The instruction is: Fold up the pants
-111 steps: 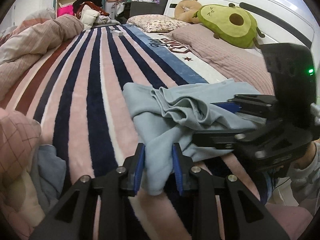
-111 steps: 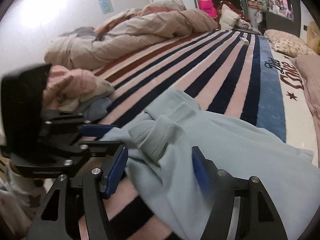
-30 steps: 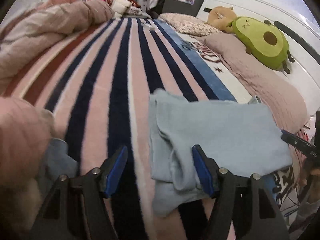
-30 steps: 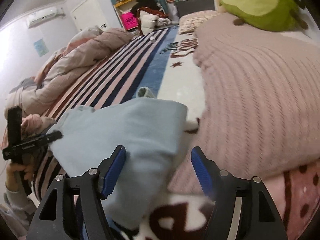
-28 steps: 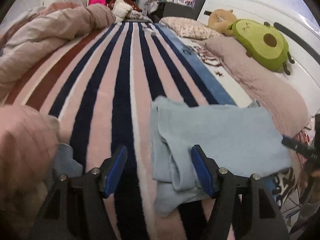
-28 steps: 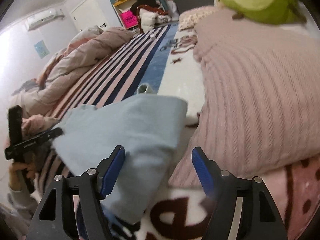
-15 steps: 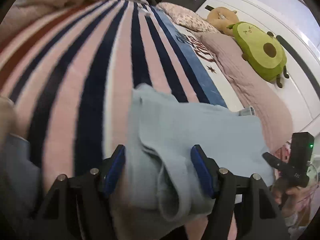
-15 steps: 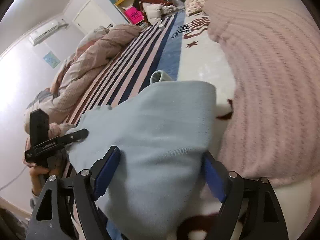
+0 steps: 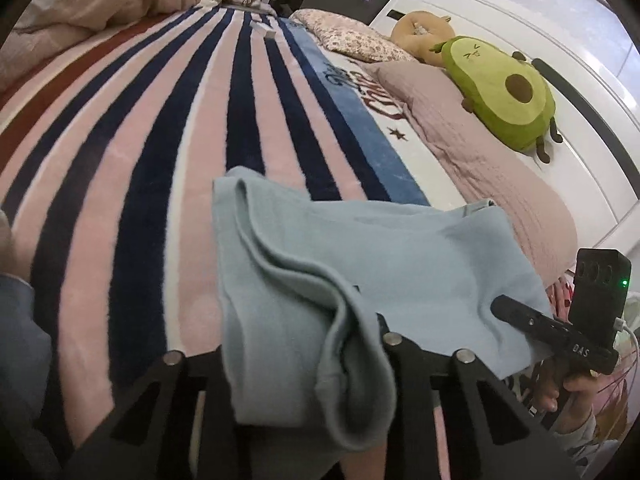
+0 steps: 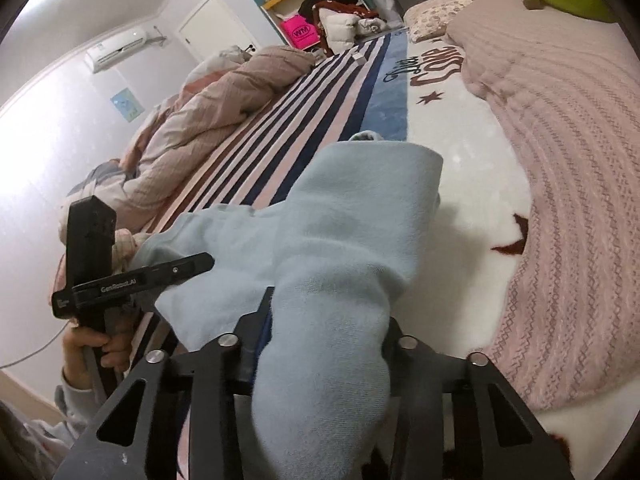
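The light blue pants point(image 9: 400, 248) lie folded across the striped blanket point(image 9: 140, 140) at the bed's near edge. In the left wrist view, my left gripper point(image 9: 304, 344) has its jaws closing on the pants' bunched left end, and cloth fills the gap and hides the pads. In the right wrist view, my right gripper point(image 10: 326, 320) is likewise closing on the right end of the pants point(image 10: 360, 200), with a thick roll of fabric between its fingers. Each view shows the other hand-held gripper at the far end: the right gripper point(image 9: 500, 304) and the left gripper point(image 10: 204, 258).
A green avocado plush point(image 9: 504, 92) and a pink knitted cover point(image 10: 560, 160) lie to the right by the white headboard point(image 9: 520, 32). A crumpled duvet point(image 10: 224, 100) is heaped along the left. A small white box point(image 9: 268, 32) sits far up the blanket.
Both grippers have dipped forward onto the pants' near edge and their jaws have narrowed on the fabric. The blue pads, visible before, are now covered by cloth.
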Available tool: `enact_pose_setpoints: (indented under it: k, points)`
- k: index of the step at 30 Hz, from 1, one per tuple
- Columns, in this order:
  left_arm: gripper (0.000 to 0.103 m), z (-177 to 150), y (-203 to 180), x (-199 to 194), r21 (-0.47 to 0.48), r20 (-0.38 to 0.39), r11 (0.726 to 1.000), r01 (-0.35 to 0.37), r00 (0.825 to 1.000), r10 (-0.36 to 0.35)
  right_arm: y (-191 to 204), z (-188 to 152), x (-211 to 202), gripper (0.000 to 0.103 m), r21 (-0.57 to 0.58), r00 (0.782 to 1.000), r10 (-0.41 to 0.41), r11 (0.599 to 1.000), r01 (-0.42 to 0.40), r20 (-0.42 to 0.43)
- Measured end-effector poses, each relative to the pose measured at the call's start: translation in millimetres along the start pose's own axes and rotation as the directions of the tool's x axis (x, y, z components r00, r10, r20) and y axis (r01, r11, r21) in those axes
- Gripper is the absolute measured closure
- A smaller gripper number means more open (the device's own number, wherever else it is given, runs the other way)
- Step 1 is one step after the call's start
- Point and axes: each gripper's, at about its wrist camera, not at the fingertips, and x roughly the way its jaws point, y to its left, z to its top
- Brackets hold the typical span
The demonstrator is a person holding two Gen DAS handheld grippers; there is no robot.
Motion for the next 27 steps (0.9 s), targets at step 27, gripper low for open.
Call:
enact_pose_setpoints:
  k: [27]
  points:
    - [0.084,-28,21,-255,0.101,0.371,0.985,-0.141,0.924,0.094,198,14,-47,0.086,-0.258,0.986,0.146,0.959,-0.120,0.083]
